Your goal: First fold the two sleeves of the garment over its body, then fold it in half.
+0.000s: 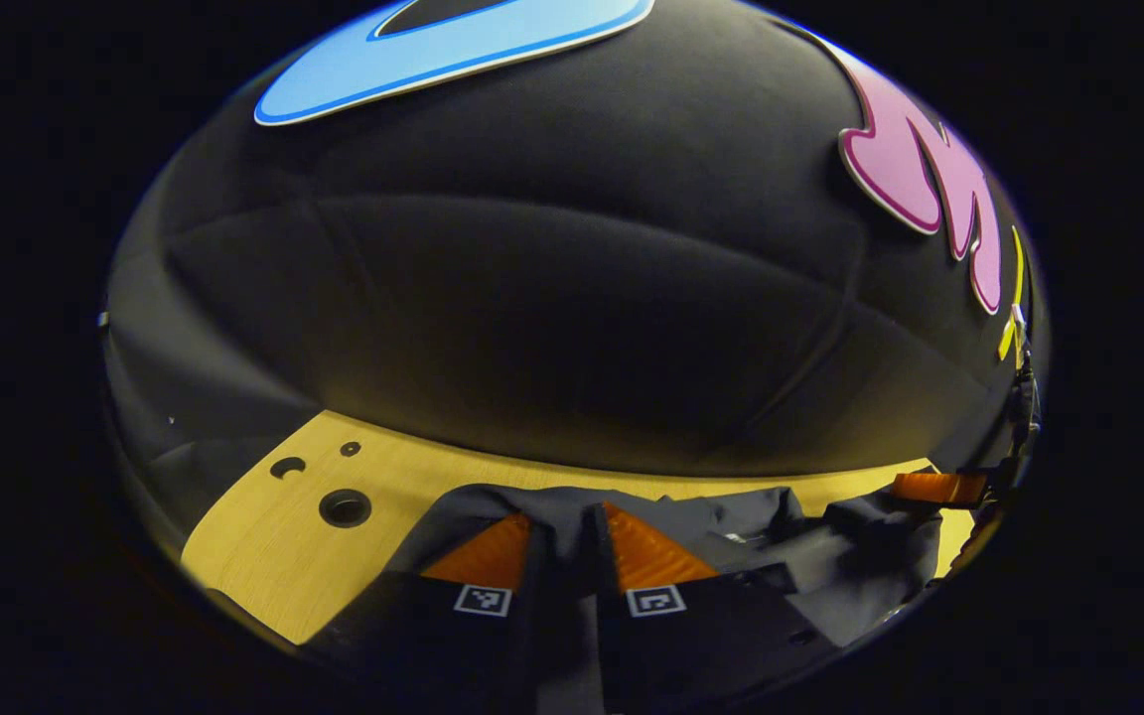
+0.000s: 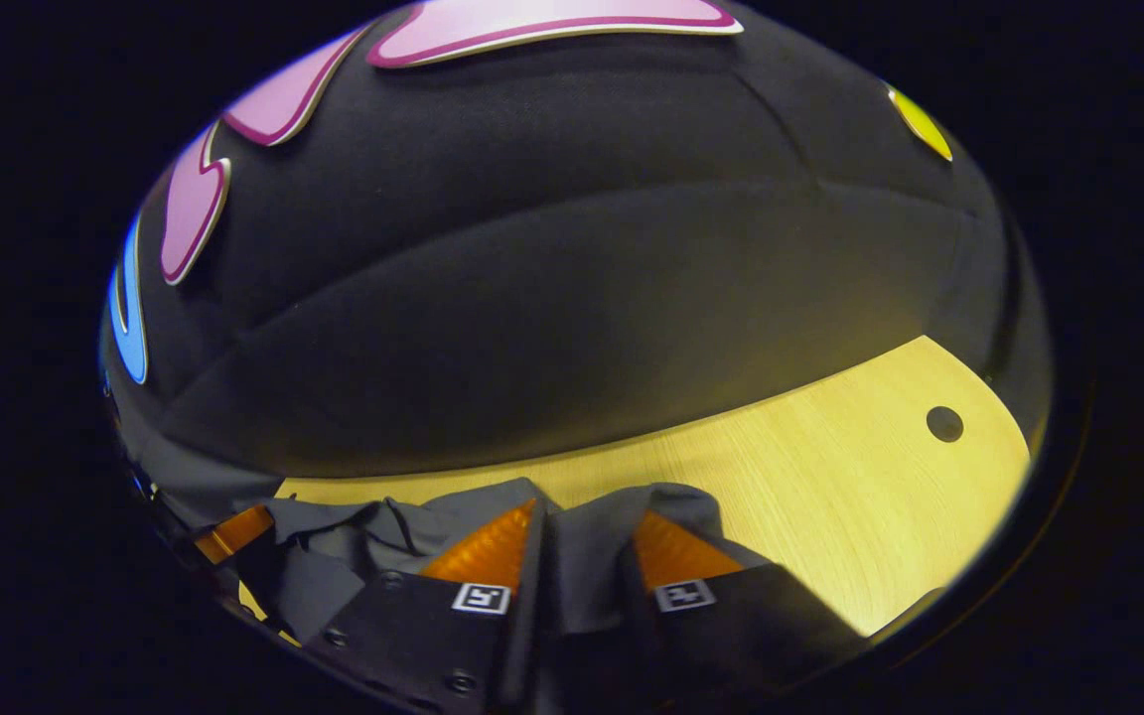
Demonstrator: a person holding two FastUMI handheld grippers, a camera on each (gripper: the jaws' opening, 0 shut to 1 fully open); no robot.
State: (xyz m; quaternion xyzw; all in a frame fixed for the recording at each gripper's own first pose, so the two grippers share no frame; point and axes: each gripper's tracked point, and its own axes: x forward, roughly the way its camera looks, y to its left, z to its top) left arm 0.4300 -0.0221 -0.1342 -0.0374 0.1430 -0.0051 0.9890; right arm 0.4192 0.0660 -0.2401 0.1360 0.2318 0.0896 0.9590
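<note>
A dark grey garment (image 1: pixel 835 556) lies bunched on the light wooden table (image 1: pixel 264 556). In the left gripper view, my left gripper (image 1: pixel 565 516) is shut on a fold of the garment, and cloth rises between its fingers. The right gripper (image 1: pixel 939 487) shows far off at the right edge, at the garment's other end. In the right gripper view, my right gripper (image 2: pixel 589 511) is shut on another fold of the garment (image 2: pixel 334 546), with grey cloth filling the gap between its fingers. The left gripper (image 2: pixel 234 531) shows at the far left, touching the cloth.
The table (image 2: pixel 830 477) has round holes: a large one (image 1: pixel 345 507) with smaller ones near its left end, and one (image 2: pixel 944 424) near its right end. The booth's black cloth wall stands right behind the table's far edge.
</note>
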